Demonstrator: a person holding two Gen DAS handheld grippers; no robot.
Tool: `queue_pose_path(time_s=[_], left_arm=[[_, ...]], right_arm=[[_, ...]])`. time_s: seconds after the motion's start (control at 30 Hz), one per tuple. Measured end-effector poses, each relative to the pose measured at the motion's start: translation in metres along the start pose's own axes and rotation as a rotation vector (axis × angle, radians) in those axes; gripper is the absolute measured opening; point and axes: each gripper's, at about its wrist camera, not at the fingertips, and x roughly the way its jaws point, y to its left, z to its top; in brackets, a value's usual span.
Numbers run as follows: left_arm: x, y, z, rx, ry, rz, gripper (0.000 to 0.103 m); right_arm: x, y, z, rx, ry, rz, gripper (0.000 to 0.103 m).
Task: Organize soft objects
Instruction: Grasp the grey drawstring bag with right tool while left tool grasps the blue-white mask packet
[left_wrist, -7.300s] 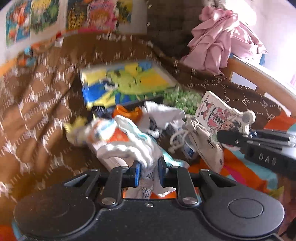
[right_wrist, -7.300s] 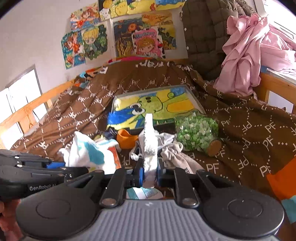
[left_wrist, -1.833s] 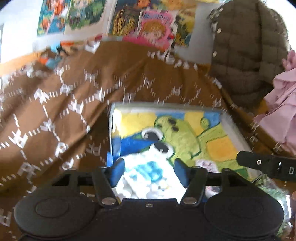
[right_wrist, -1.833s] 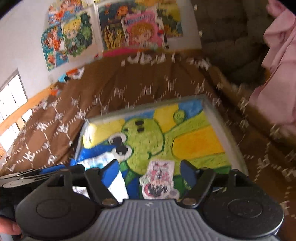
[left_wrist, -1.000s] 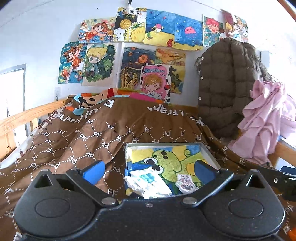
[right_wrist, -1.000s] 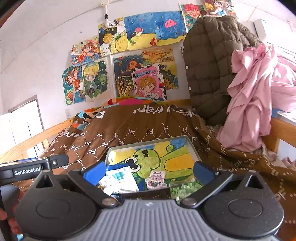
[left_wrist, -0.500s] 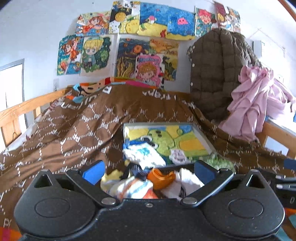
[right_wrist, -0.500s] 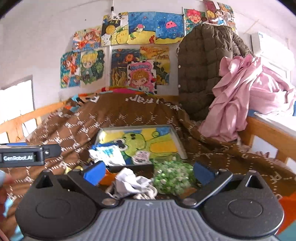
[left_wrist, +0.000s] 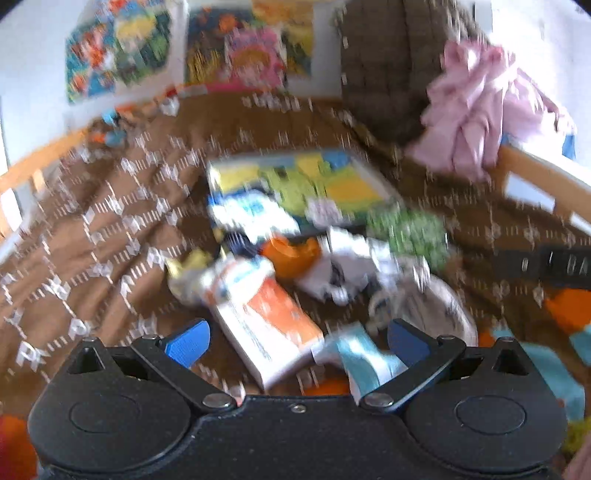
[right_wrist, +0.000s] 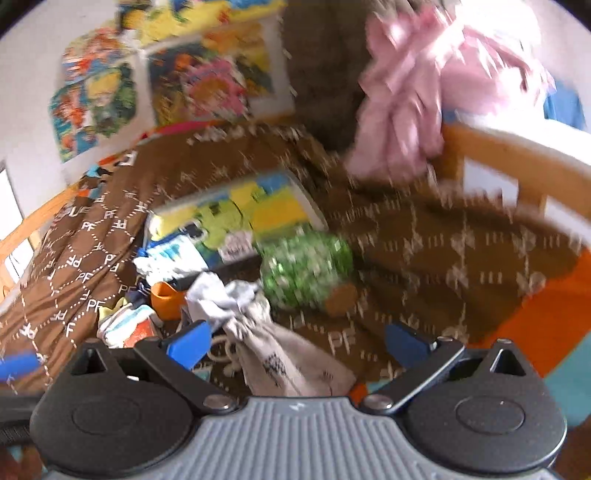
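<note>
A tray with a green cartoon picture (left_wrist: 354, 188) (right_wrist: 280, 210) lies on the brown blanket. On it rest a white and blue cloth (left_wrist: 251, 214) (right_wrist: 173, 254) and a small pink pouch (left_wrist: 325, 212) (right_wrist: 236, 243). In front of the tray is a pile: crumpled white cloth (left_wrist: 354, 266) (right_wrist: 221, 295), a grey drawstring bag (left_wrist: 436, 302) (right_wrist: 288, 354), and striped socks (left_wrist: 207, 273). My left gripper (left_wrist: 297, 341) hangs open over an orange and white box (left_wrist: 266, 325). My right gripper (right_wrist: 297, 341) is open just above the drawstring bag. Both views are blurred.
An orange cup (left_wrist: 291, 254) (right_wrist: 166, 295) and a jar of green beads (left_wrist: 410, 229) (right_wrist: 306, 266) lie in the pile. Pink clothes (left_wrist: 480, 122) hang over the wooden bed rail (right_wrist: 517, 155) at the right. Posters and a brown jacket (left_wrist: 388, 66) cover the back wall.
Both grippers have dropped and tilted down toward the pile, which now fills the lower middle of each view. Both stay open and hold nothing.
</note>
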Motion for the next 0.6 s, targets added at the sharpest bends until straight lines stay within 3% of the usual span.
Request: queue_pose_path(time_s=[0.23,0.43,0.6], left_arm=[[0.031,0.000,-0.010,-0.023,0.146,-0.026,0.102],[0.050,-0.003,-0.015,0.003,0.224,-0.007,0.102],[0.064,0.003,-0.016,-0.068,0.261,-0.046,0.102]], right_arm=[[0.017,-0.006,-0.002,0.023,0.087,0.018,0.103],[0.046,0.012,-0.004,-0.094,0.179,0.029,0.103],[0.062,0.019,0.005,-0.225,0.173,0.022,0.103]])
